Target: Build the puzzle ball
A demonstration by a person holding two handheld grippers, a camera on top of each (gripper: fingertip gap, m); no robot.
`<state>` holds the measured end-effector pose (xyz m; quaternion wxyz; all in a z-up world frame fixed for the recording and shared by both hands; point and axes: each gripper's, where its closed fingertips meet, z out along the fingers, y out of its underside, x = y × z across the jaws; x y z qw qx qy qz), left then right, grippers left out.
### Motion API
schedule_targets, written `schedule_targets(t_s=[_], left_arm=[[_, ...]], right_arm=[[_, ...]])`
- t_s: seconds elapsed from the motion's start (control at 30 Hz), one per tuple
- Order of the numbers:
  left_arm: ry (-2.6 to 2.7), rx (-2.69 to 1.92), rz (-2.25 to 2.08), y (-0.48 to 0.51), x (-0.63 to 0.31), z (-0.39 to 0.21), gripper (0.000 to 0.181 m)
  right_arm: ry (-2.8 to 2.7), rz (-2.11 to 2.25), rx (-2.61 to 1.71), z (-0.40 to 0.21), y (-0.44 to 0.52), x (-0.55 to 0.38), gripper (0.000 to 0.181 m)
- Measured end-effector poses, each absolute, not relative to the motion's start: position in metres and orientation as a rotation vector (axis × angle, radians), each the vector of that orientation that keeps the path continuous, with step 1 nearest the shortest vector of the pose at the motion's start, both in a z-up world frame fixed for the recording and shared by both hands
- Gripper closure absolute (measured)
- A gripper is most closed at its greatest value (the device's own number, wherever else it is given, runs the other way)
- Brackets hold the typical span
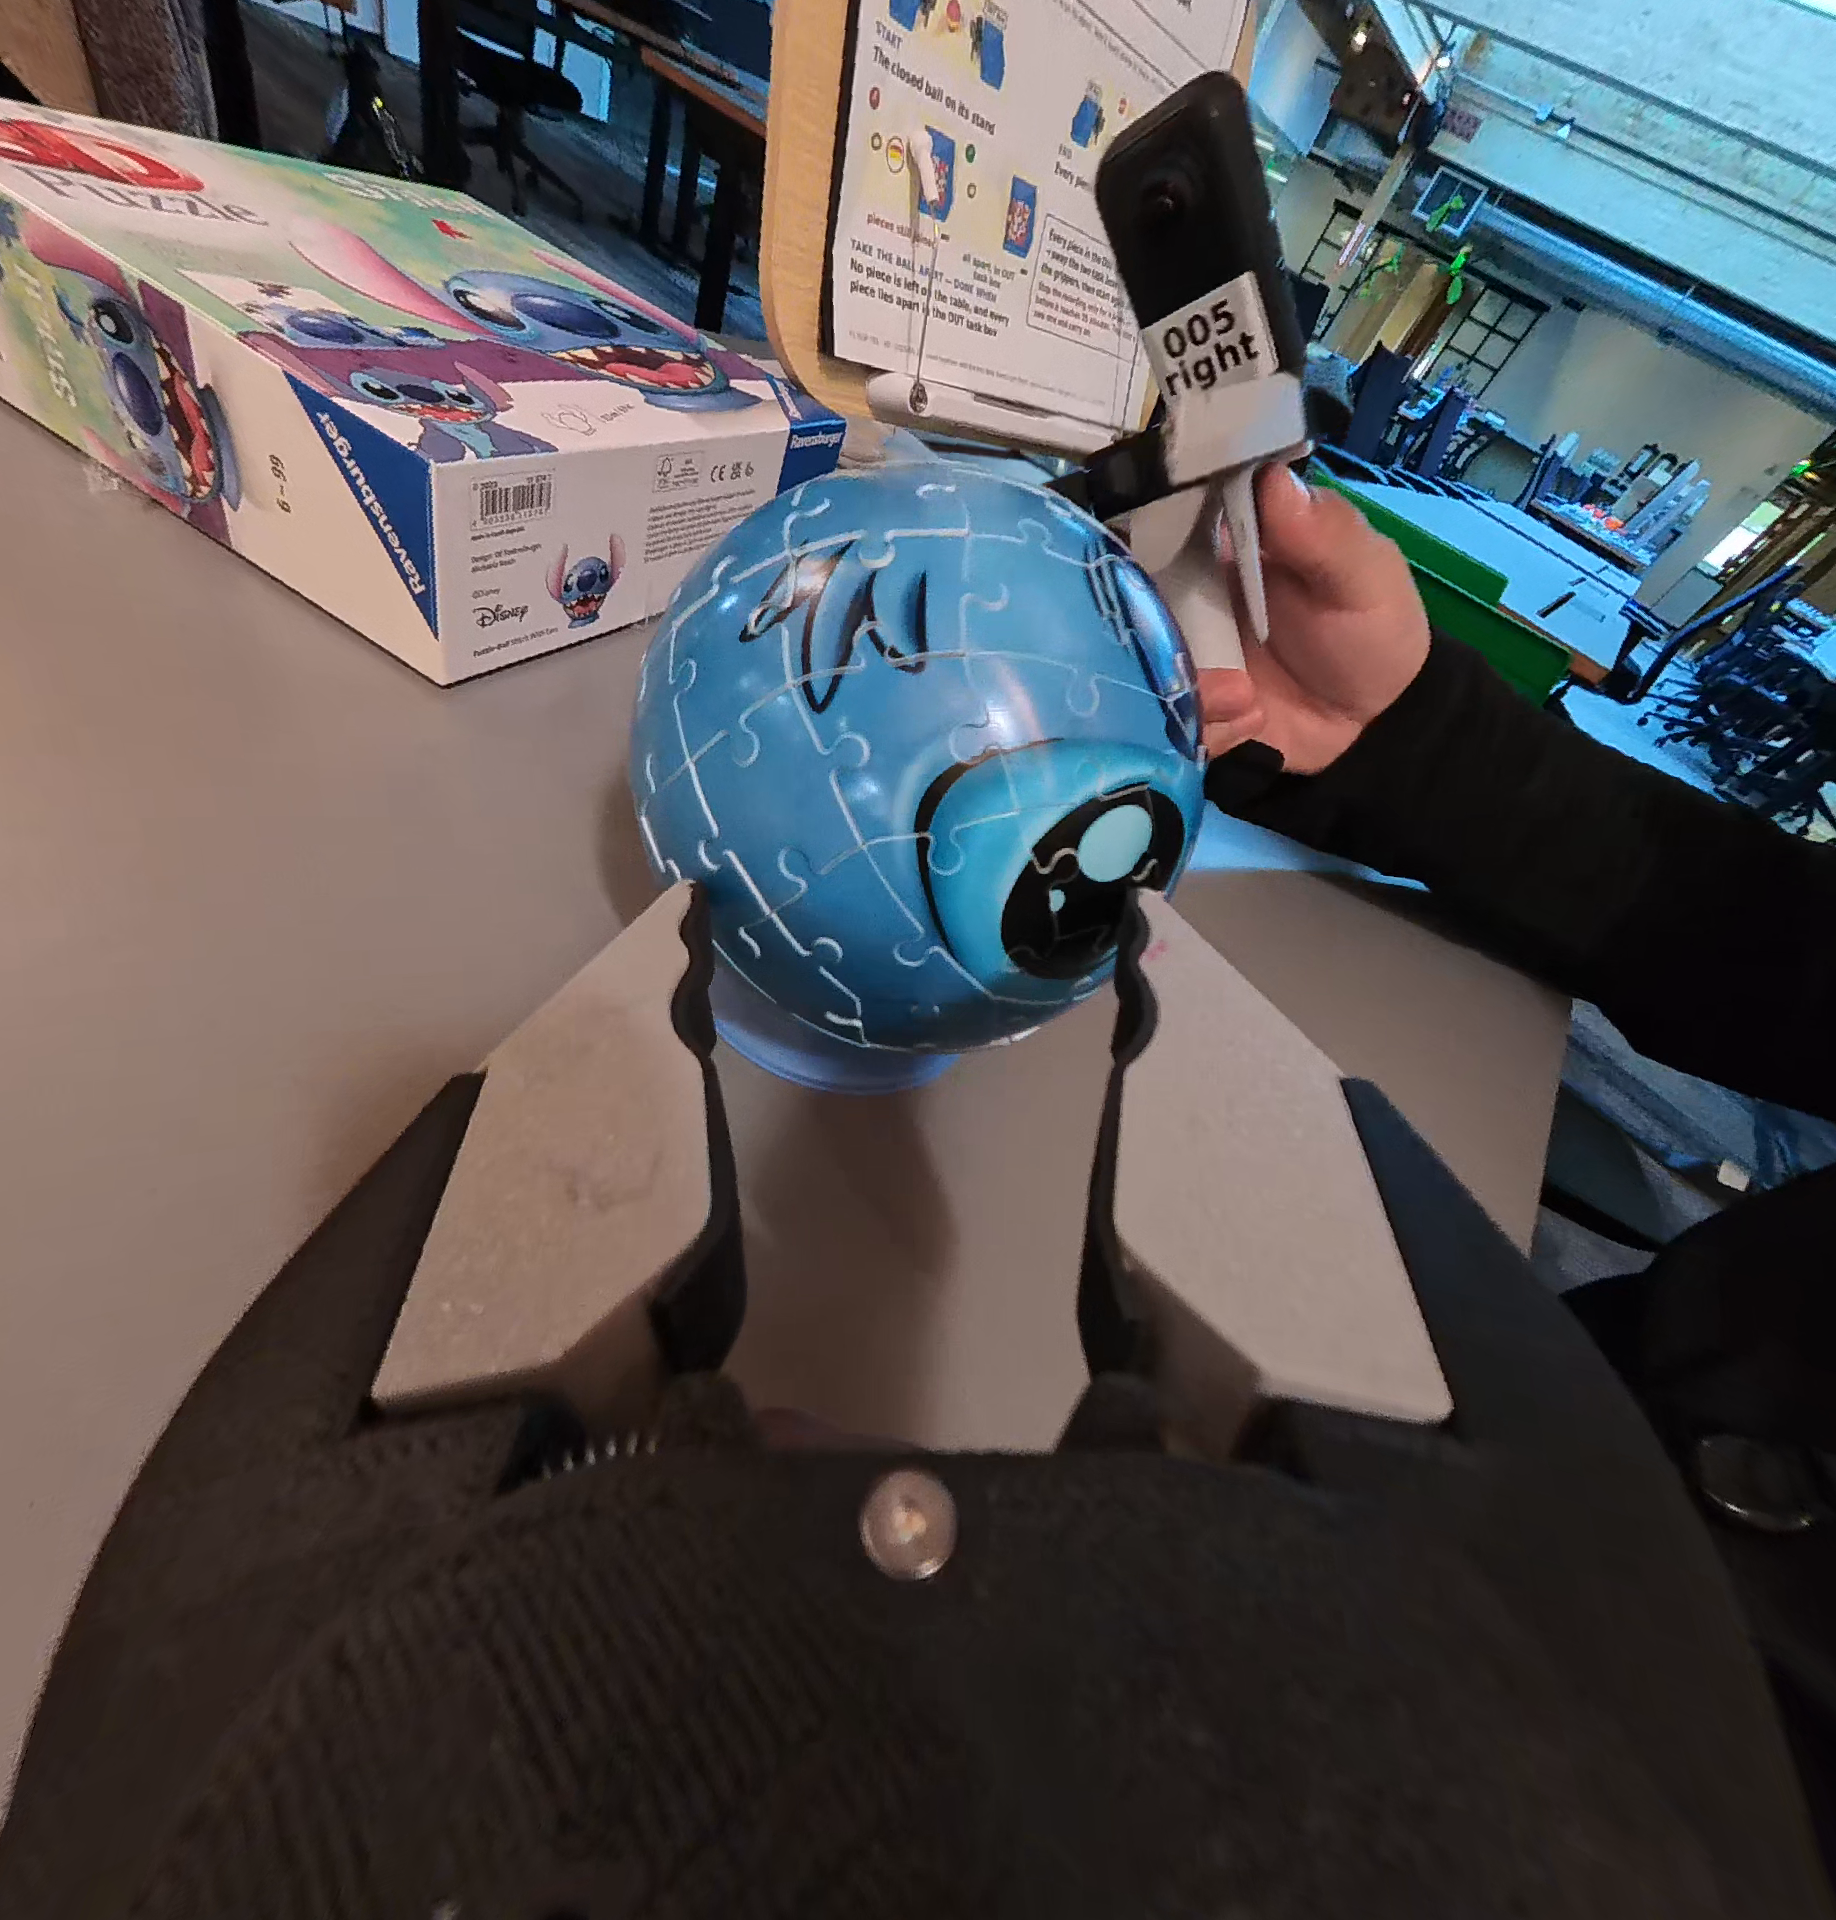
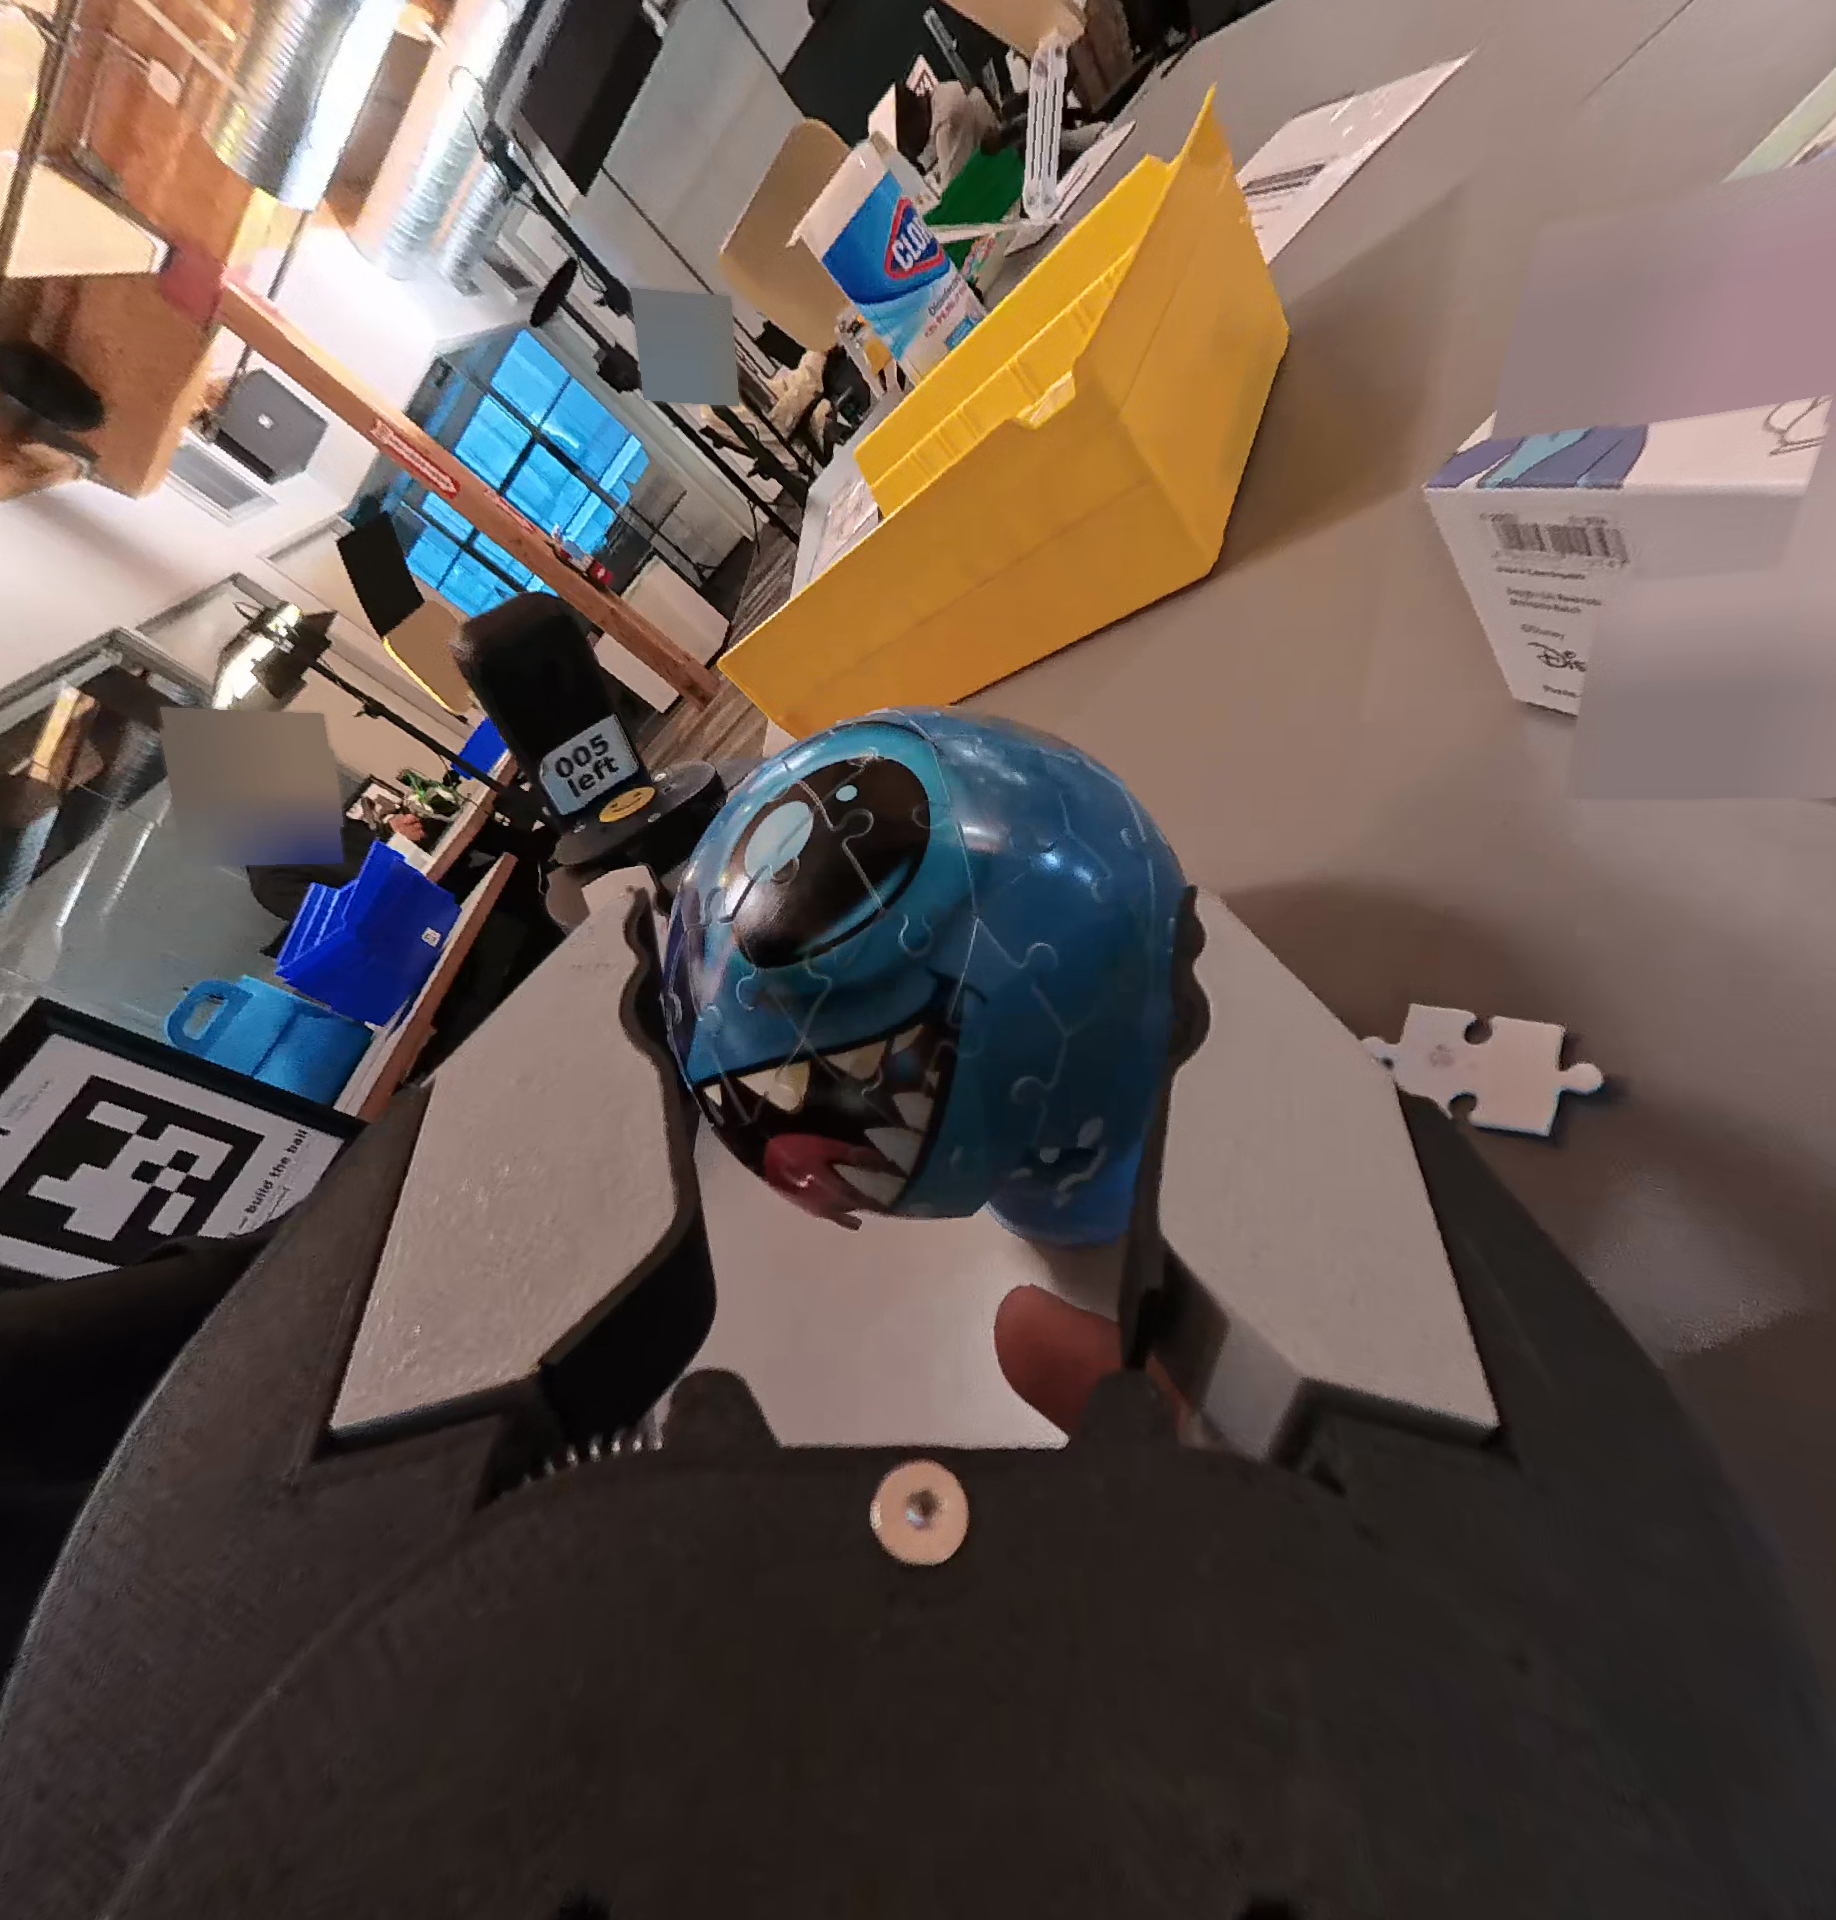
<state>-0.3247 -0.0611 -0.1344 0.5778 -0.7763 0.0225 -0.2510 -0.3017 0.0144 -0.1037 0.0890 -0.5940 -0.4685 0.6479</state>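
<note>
The blue puzzle ball (image 1: 893, 727) has a big eye and a toothy mouth and rests on a blue stand (image 1: 831, 1065) on the grey table (image 1: 270, 883). My left gripper (image 1: 912, 935) has its fingertips against the ball's lower sides. My right gripper (image 2: 914, 935) closes on the ball (image 2: 997, 935) from the opposite side. In the left wrist view the right gripper (image 1: 1205, 488) is held by a hand behind the ball, with its fingers hidden. A loose puzzle piece (image 2: 1485, 1075) lies white side up on the table, right of my right gripper.
The puzzle box (image 1: 322, 395) lies at the back left of the ball. An instruction sheet on a stand (image 1: 997, 208) stands behind it. A yellow bin (image 2: 1049, 499) and a wipes canister (image 2: 893, 260) stand farther off. A marker card (image 2: 114, 1153) is nearby. The gap from one gripper's tips to the other's is roughly 10 centimeters. The loose puzzle piece (image 2: 1485, 1075) lies some 7 centimeters from my right tips, 15 centimeters from my left tips.
</note>
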Motion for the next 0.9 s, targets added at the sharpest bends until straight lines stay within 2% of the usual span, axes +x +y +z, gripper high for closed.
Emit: schedule_targets(t_s=[0.03, 0.23, 0.33, 0.6, 0.8, 0.9], left_arm=[[0.053, -1.815, -0.589, -0.061, -0.324, -0.135, 0.105], [0.056, -1.793, -0.565, -0.07, -0.329, -0.132, 0.106], [0.02, -1.761, -0.578, -0.077, -0.336, -0.129, 0.107], [-0.018, -1.736, -0.488, -0.086, -0.347, -0.126, 0.111], [0.001, -1.775, -0.402, -0.084, -0.344, -0.131, 0.111], [0.01, -1.785, -0.398, -0.084, -0.342, -0.132, 0.111]], right_arm=[[-1.391, 1.922, -1.761, -0.103, 0.016, -0.301, 0.085], [-1.456, 1.734, -1.681, -0.118, 0.026, -0.275, 0.085], [-1.468, 1.604, -1.693, -0.131, 0.035, -0.256, 0.091], [-1.619, 1.209, -1.81, -0.181, 0.027, -0.23, 0.074], [-1.524, 0.972, -1.784, -0.186, 0.031, -0.244, 0.078], [-1.529, 0.9, -1.796, -0.193, 0.029, -0.248, 0.072]])
